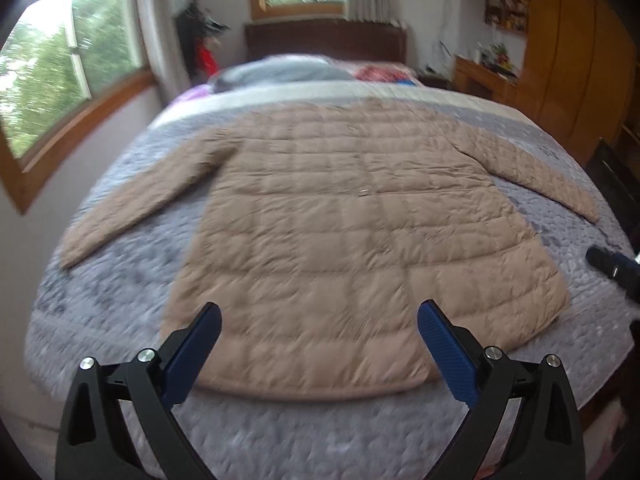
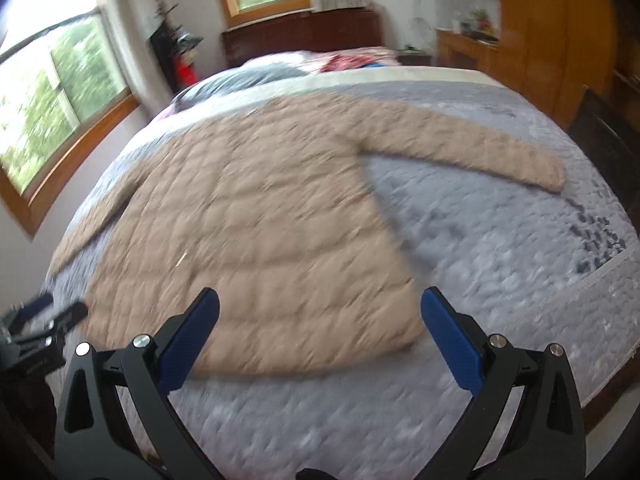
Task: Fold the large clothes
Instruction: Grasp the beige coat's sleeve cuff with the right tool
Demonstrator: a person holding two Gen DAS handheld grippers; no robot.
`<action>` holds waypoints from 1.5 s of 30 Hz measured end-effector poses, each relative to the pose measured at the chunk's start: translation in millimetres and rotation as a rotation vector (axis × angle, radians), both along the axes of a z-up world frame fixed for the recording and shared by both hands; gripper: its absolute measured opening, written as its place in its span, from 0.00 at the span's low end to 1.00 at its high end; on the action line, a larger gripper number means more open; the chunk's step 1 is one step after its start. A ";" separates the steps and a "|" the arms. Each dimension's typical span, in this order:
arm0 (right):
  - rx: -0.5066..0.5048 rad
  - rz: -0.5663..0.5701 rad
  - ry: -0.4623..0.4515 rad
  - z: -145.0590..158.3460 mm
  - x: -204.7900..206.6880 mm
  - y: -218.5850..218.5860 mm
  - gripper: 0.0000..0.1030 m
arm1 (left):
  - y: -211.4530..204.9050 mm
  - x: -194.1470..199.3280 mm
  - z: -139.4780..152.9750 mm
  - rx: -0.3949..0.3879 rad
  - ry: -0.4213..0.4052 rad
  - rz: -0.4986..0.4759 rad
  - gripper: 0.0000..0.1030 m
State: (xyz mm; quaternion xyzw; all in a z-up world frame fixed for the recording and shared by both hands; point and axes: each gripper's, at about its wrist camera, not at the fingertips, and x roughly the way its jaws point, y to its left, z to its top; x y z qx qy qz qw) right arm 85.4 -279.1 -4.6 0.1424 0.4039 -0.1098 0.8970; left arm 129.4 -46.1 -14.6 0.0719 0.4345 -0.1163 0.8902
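One quilted coat (image 1: 320, 216), one bed (image 1: 120, 280), two tongs (image 1: 319, 316).

No readable text anywhere here. Both views are smeared with motion blur, and nothing on the quilted coat (image 1: 352, 216), the bedspread (image 1: 120, 320) or the black gripper arms carries lettering that can be made out. The shelf items (image 1: 506, 8) in the far corner are too small and too blurred for any label to be told. 0 brands, 0 numbers, 0 signs.
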 end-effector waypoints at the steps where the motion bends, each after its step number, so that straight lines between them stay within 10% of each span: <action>1: 0.004 -0.043 -0.006 3.2 11.3 -23.7 0.97 | -8.4 12.6 -0.5 0.011 0.011 -0.016 0.95; 16: 0.248 -0.408 0.172 -54.0 105.4 -305.6 0.97 | -167.4 213.9 -31.4 -0.067 0.183 -0.227 0.95; 26: 0.311 -0.445 0.236 -95.2 111.1 -365.8 0.94 | -223.5 271.1 -73.2 -0.144 0.305 -0.250 0.84; 32: 0.307 -0.430 0.264 -108.8 127.4 -367.5 0.72 | -229.0 288.7 -92.9 -0.207 0.351 -0.252 0.72; 38: 0.401 -0.402 0.183 -101.6 136.7 -368.1 0.07 | -214.0 299.9 -100.5 -0.285 0.358 -0.232 0.59; 45: 0.431 -0.243 -0.014 -45.9 171.5 -313.5 0.07 | -194.9 306.3 -95.7 -0.353 0.365 -0.206 0.50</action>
